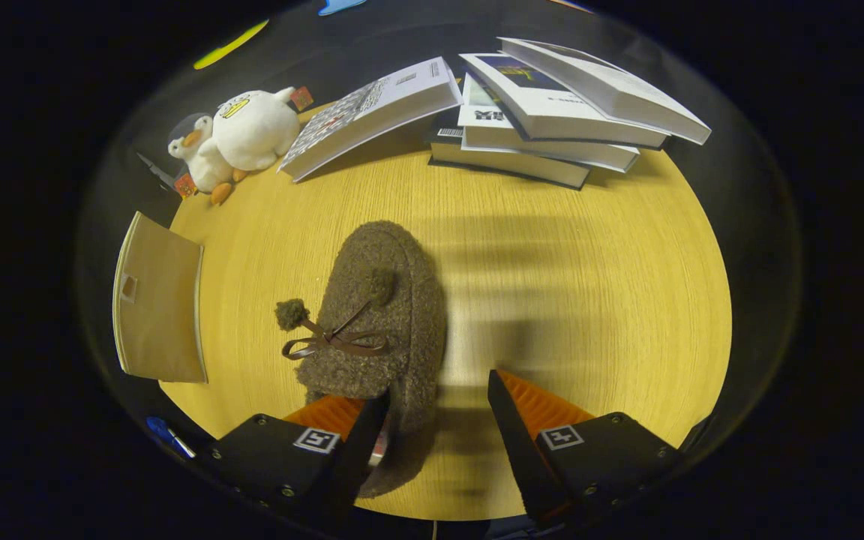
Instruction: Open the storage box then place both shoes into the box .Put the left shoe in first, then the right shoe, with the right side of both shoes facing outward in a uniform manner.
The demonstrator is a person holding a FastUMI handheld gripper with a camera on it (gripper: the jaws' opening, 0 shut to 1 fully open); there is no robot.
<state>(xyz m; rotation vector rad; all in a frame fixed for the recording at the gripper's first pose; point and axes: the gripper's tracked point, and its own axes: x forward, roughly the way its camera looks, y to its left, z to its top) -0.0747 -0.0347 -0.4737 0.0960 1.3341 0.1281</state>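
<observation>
The shoe (383,315) is a fuzzy grey-brown slipper with a rounded toe, a thin brown ribbon bow tied across its top and two small pom-poms, one lying on the upper and one hanging off to its left side. It lies flat on the round wooden counter (589,300), toe pointing away from the jaws.

Beyond the shoe, at the far edge of the counter, a white plush duck (241,139) sits off to the left, next to a slanted open book (372,112). To the right of that stands a loose stack of books (559,112), fanned out and leaning over one another. Left of the shoe, at the counter's edge, a tan flat panel (158,300) with a small cut-out stands apart from it; it may be the storage box or its lid, but the fisheye view makes that hard to judge. Nothing lies between the shoe and the jaws.

The gripper (436,405) has its jaws wide apart, holding nothing. The shoe's heel end reaches back between them, close against the left finger, which overlaps its rim; the right finger stands clear of it over bare counter.
</observation>
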